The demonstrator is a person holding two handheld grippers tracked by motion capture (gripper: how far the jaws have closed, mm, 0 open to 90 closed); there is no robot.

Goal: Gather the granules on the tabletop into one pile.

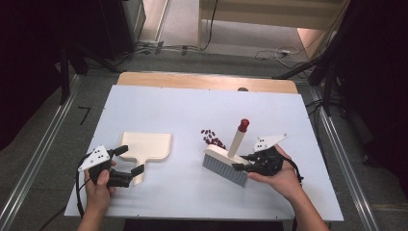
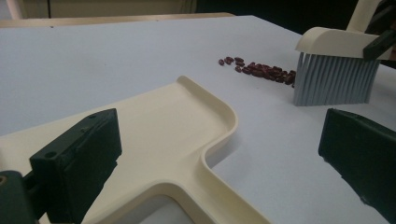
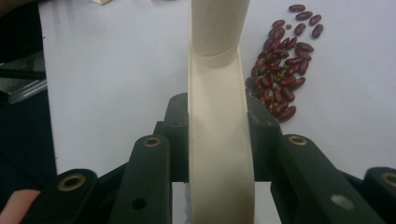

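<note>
Surface (image 1: 159, 103) wide, white; dustpan (image 1: 146, 146) lies left, our left tongs (image 1: 128, 161) gaping astride its handle, unclamped; right tongs (image 1: 242, 162) clamp brush (image 1: 226, 163) head; we drag bristles low toward beans (image 1: 212, 138), pan steadied first.

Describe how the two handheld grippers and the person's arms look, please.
Both the left gripper and the right gripper have matte black bodies and blocky black fingers, with brass-coloured bushings at the pivots. Each carries a pale grey three-cornered plate with small dark holes. A black cable trails from each. The forearms are bare, no sleeves.
</note>
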